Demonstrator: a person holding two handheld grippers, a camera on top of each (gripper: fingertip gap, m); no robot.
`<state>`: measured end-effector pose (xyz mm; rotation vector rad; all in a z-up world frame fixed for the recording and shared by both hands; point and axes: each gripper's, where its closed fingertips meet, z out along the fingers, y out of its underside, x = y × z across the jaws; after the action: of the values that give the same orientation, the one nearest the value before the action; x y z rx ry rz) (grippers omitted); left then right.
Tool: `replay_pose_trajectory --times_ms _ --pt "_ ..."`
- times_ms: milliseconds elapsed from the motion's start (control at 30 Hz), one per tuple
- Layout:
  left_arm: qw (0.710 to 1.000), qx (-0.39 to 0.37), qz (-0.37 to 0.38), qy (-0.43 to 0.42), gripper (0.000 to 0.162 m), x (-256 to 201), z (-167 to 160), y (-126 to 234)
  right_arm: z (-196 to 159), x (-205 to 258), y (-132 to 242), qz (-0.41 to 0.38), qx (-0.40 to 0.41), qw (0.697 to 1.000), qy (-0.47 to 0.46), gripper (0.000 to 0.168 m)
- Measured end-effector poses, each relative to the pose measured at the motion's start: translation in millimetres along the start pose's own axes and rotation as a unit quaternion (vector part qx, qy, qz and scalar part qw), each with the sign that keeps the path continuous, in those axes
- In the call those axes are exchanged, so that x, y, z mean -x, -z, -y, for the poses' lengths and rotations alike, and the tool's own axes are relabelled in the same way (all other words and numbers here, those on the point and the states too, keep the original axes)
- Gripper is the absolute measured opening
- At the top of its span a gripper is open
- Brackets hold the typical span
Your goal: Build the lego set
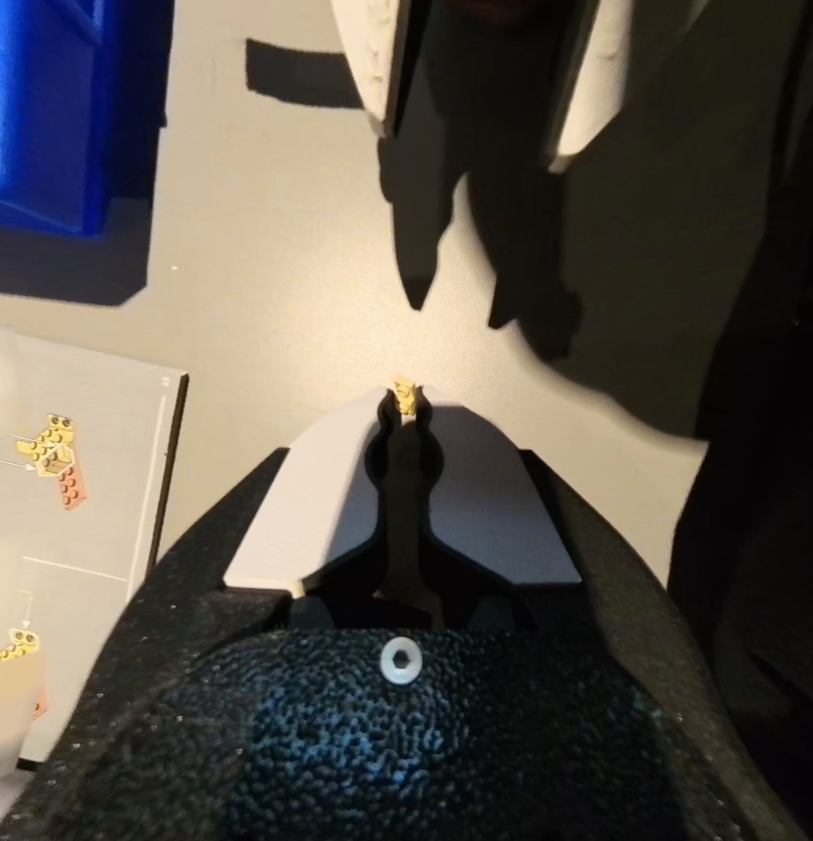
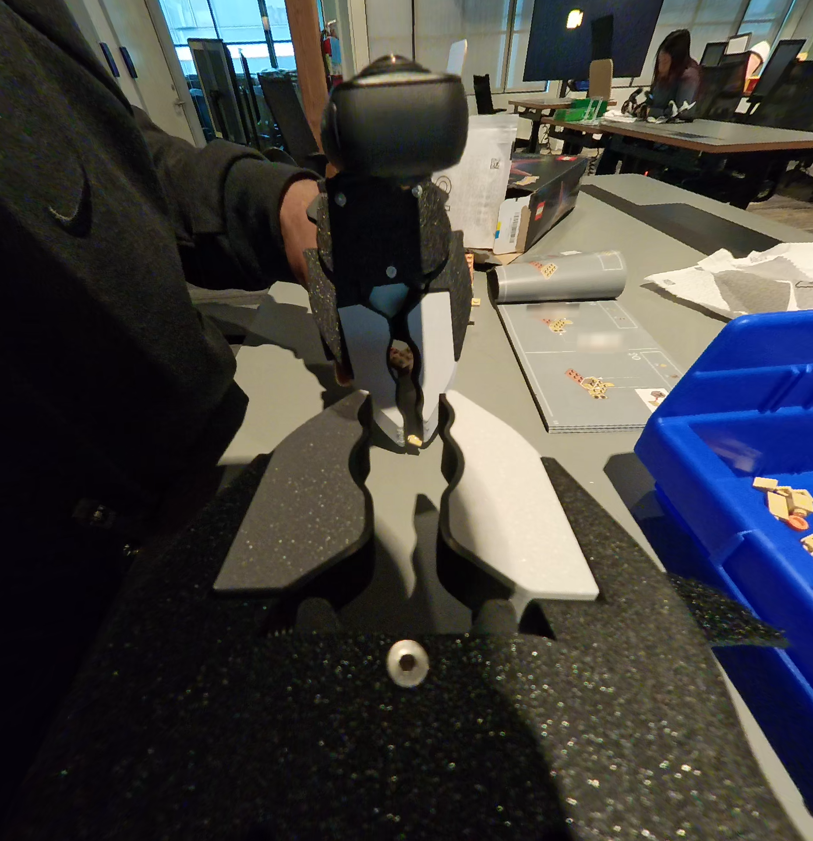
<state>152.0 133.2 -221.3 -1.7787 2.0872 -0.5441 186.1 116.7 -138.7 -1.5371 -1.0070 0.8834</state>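
Observation:
My left gripper [image 1: 405,387] is shut on a small tan lego piece [image 1: 405,400], pinched at the very fingertips. In the right wrist view the left gripper [image 2: 411,432] points down at the grey table [image 2: 486,387], with the tan piece [image 2: 414,439] at its tips just above the surface. My right gripper [image 2: 404,418] is open and empty, its fingers on either side of the left gripper's tips. It also shows at the top of the left wrist view [image 1: 468,150], open. An open instruction booklet [image 2: 591,359] lies on the table; it also shows in the left wrist view [image 1: 90,478].
A blue parts bin [image 2: 696,437] with several tan pieces [image 2: 787,500] stands at the right; it also shows in the left wrist view [image 1: 54,136]. A lego box [image 2: 545,200] and crumpled white paper [image 2: 737,282] lie farther back. A person's dark sleeve [image 2: 122,227] fills the left. Tip to tip, the grippers are about 9 cm apart.

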Motion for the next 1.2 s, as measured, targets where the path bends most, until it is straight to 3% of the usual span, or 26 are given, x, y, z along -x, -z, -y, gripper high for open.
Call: replay_pose_trajectory --times_ms 800,1200 --pt "1.000 -0.012 -0.023 0.017 0.016 -5.5 3.7 2.3 0.5 -0.8 0.6 0.001 -0.002 1.000 -0.009 0.027" --pt "0.999 -0.048 -0.001 0.014 0.019 18.1 23.1 38.6 -0.1 -1.2 0.2 0.000 0.000 1.000 -0.010 0.027"
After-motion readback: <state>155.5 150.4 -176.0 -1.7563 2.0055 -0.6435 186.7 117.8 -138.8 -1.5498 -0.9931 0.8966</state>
